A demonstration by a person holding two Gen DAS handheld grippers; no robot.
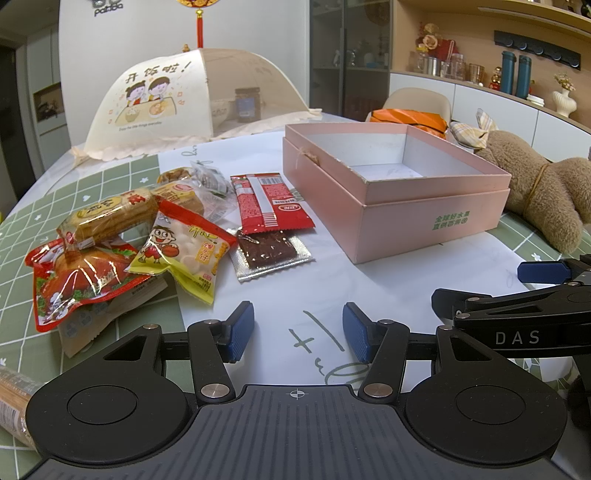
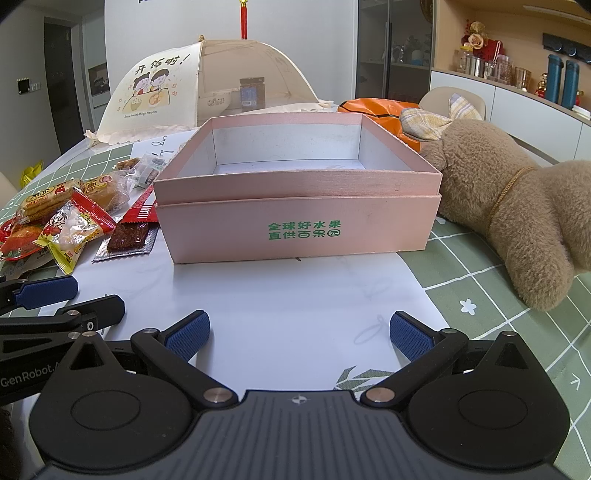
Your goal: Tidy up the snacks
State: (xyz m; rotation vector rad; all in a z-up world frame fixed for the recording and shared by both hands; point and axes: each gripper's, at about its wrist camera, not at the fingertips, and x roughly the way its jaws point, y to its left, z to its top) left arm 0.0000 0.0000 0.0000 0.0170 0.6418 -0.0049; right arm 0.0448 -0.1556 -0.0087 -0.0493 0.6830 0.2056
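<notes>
Snacks (image 1: 147, 236) lie heaped on the table (image 1: 295, 295) left of the empty pink box (image 1: 391, 192). Both our left hand-held gripper (image 1: 298, 330) and right hand-held gripper (image 2: 300, 334) are released; we should pinch the loose red packet (image 1: 269, 201) first.

Table (image 2: 498, 273) covered in a green grid cloth with a white centre panel. Far left: white wall (image 1: 258, 37), red tassel (image 1: 200, 27) hanging on it, dark doorway (image 2: 62, 85) beside it. Far centre: glass-front cabinet (image 1: 349, 55). Far right: wooden shelving (image 1: 480, 48) over a white counter. Cream chair (image 1: 421, 98) behind table. Even indoor light.
</notes>
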